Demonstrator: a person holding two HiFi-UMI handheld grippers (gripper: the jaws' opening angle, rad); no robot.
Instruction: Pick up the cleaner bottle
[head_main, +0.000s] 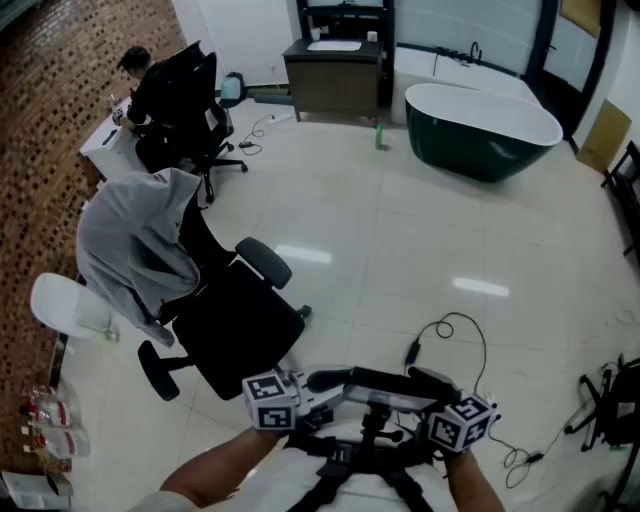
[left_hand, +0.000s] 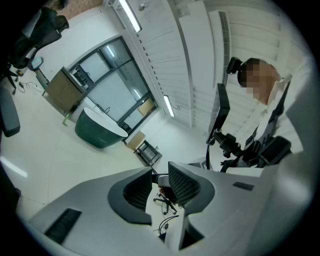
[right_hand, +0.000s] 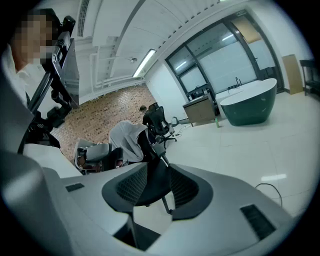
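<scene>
— Where do we find the cleaner bottle (head_main: 379, 137)?

— Far across the white floor (head_main: 420, 240). We see it standing alone in front of the wooden cabinet (head_main: 333, 88), near the left end of the dark green bathtub (head_main: 480, 130). It is well apart from both grippers.

— Which way does it point?

— It stands upright, long axis vertical. At this range it is a thin green sliver. We cannot make out its cap, spout or label, nor which way any spout faces.

— What else escapes us?

— The person's forearms are cut off by the bottom edge of the head view. A black stand (head_main: 365, 470) below them is only partly in frame. A grey garment (head_main: 130, 245) covers the back of the nearest office chair (head_main: 235, 325). A seated person (head_main: 150, 80) at far left is largely hidden behind another black chair (head_main: 195, 95). Dark gear (head_main: 610, 400) at the right edge is cropped.

— And the jaws?

— The left gripper (left_hand: 160, 177) has its jaws a narrow gap apart, with nothing between them but the room beyond. The right gripper (right_hand: 158, 175) has its jaws apart too, and empty. The office chair shows through the gap, beyond them.
</scene>
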